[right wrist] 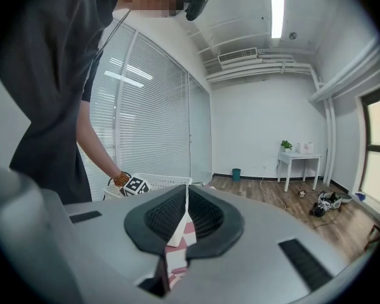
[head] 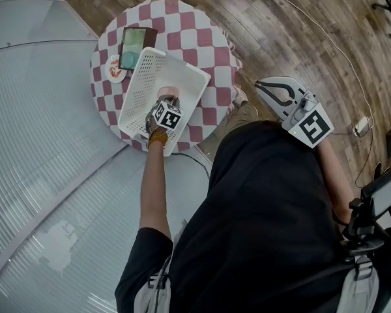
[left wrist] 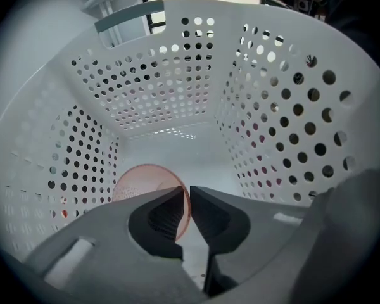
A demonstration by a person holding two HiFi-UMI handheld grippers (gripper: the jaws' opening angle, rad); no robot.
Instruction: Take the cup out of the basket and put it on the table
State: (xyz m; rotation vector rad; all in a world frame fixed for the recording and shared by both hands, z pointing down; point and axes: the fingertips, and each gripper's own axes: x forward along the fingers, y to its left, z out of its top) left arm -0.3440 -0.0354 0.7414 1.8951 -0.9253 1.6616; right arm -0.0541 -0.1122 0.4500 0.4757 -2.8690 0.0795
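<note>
A white perforated basket (head: 143, 83) stands on a round table with a red-and-white checked cloth (head: 208, 38). A pale pink cup (head: 168, 91) sits in its near end. My left gripper (head: 173, 99) reaches down into the basket. In the left gripper view the basket wall (left wrist: 177, 87) surrounds the jaws, and the left gripper (left wrist: 190, 192) is closed on the rim of the cup (left wrist: 145, 185), which passes through the narrow gap. My right gripper (head: 257, 85) hangs to the right of the table over the floor, and the right gripper (right wrist: 186, 189) is shut and holds nothing.
A dark box with a green top (head: 135, 44) and a small red-and-white round item (head: 116, 70) lie on the table's far left beside the basket. A white cable (head: 326, 38) runs over the wooden floor. Ribbed glass panels (head: 39, 142) stand on the left.
</note>
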